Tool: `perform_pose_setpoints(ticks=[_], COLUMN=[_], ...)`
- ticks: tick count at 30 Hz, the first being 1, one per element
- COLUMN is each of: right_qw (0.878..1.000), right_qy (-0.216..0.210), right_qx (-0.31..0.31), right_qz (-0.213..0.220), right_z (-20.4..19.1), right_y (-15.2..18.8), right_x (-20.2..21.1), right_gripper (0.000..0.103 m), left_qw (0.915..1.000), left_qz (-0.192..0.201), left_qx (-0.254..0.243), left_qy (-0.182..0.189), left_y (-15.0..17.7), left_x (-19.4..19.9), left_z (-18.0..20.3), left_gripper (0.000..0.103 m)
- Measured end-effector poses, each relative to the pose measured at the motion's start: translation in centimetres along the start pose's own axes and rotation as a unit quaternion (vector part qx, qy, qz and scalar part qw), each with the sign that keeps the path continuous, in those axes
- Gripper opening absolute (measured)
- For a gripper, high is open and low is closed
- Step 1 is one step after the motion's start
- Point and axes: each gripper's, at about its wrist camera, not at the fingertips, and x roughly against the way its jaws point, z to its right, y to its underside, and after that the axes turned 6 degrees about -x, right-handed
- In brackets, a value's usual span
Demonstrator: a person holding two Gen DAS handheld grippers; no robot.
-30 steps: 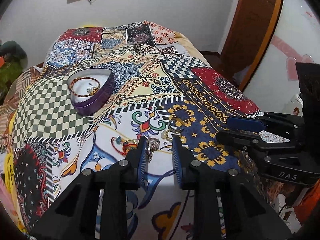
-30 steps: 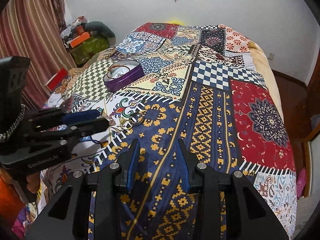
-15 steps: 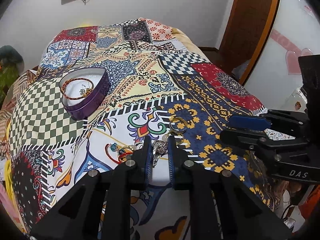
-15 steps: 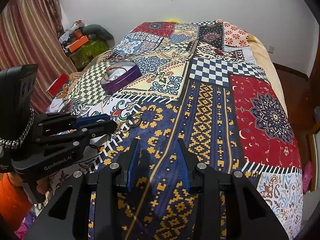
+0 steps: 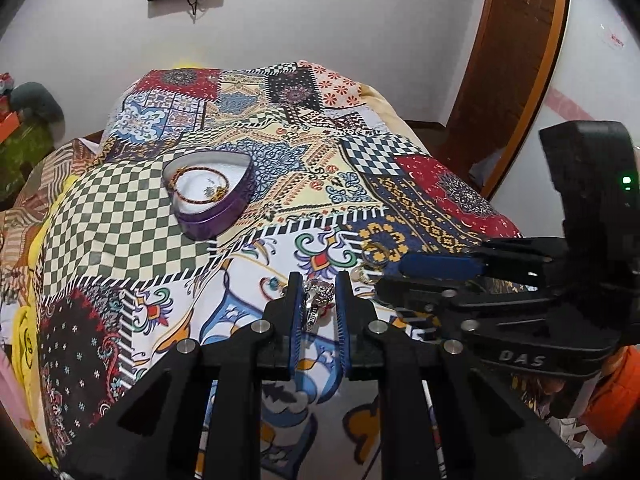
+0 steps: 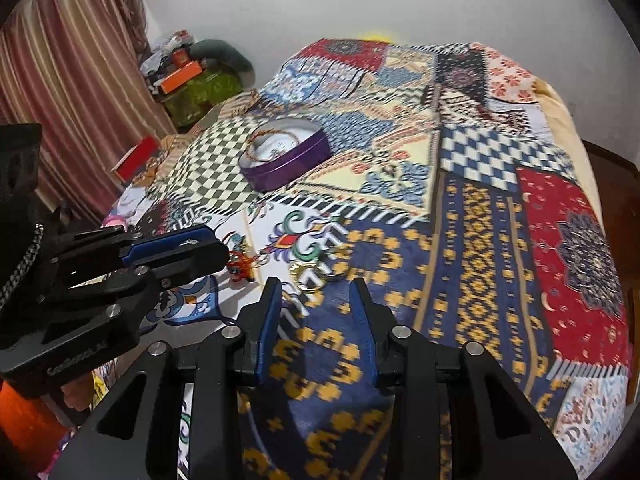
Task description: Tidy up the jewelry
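Observation:
My left gripper (image 5: 319, 286) is shut on a silver jewelry piece (image 5: 317, 298) and holds it above the patchwork bedspread (image 5: 120, 216). The purple heart-shaped tin (image 5: 212, 192) lies open further back on the left, with a beaded bracelet (image 5: 196, 188) inside; it also shows in the right wrist view (image 6: 286, 156). Gold rings (image 5: 374, 256) lie on the spread to the right of the held piece. My right gripper (image 6: 316, 292) is open and empty, just in front of the rings (image 6: 308, 274). A red beaded piece (image 6: 240, 266) lies to their left, next to the left gripper (image 6: 224, 250).
The bed runs back to a white wall. A wooden door (image 5: 508, 60) stands on the right. Curtains (image 6: 68, 92) and a cluttered stand with boxes (image 6: 188, 80) are on the left of the bed. A red box (image 6: 136, 156) lies at the bed's left edge.
My left gripper has closed on the silver piece and lifted it off the spread. My right gripper has moved left and forward, closer to the rings.

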Motion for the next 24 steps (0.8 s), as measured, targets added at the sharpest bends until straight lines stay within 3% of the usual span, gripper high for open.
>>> perform_pose_setpoints(ticks=[11,17,19,24], right_qw=[0.999,0.998,0.998,0.997], right_qy=[0.044,0.055,0.057,0.064], right_qx=[0.009,0.021,0.034,0.041], right_qz=[0.018,0.001,0.002,0.013], right_z=[0.2,0.4,0.1,-0.3], right_y=[-1.4,-1.5,-1.4,-1.3], right_x=[0.0,-1.3,-1.4,-1.2], right_gripper=[0.030,0.029,0.020,0.020], left_qw=[0.9998,0.9997,0.9996,0.9995], left_qz=[0.011,0.011,0.009,0.006], left_qx=[0.013,0.021,0.024,0.029], left_qy=[-0.004,-0.007,-0.009,-0.015], left_y=[0.3,0.4,0.4,0.6], left_x=[0.1,-0.2,-0.4,-0.6], left_z=[-1.0,-1.6,-1.8,-2.2], left_gripper=[0.014,0.014,0.014,0.014])
